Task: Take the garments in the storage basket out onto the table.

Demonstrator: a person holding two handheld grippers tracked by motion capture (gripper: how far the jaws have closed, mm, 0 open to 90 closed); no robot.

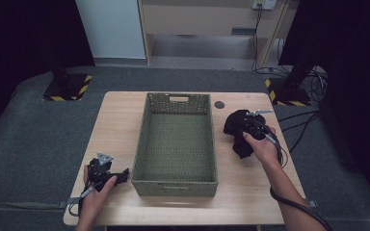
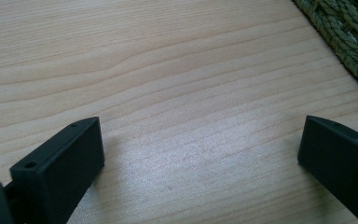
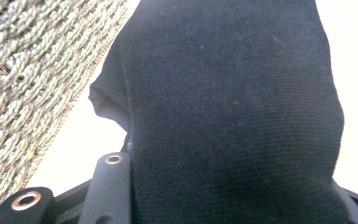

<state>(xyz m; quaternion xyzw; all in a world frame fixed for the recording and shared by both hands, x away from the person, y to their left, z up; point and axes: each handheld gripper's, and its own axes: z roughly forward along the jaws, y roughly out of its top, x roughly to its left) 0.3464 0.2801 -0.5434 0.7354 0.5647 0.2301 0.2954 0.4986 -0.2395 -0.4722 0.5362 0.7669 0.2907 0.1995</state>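
Observation:
A crumpled black cloth (image 1: 235, 126) lies on the wooden table (image 1: 120, 115), just right of a green woven basket (image 1: 176, 184). My right gripper (image 1: 245, 132) is shut on this cloth, held from above by a hand. In the right gripper view the black cloth (image 3: 233, 116) bulges up between the jaws and hides the right one, with the basket wall (image 3: 28, 70) at the left. My left gripper (image 1: 122, 176) rests low at the basket's front left corner. Its jaws stand open over bare wood (image 2: 200, 154), with nothing between them and the basket's corner (image 2: 354, 42) beside them.
The basket is empty inside. A small dark round mark (image 1: 219, 104) sits on the table behind the cloth. Two stands with yellow-black striped bases (image 1: 67, 89) (image 1: 289, 92) are on the grey floor beyond the table, with cables (image 1: 298, 125) trailing at the right.

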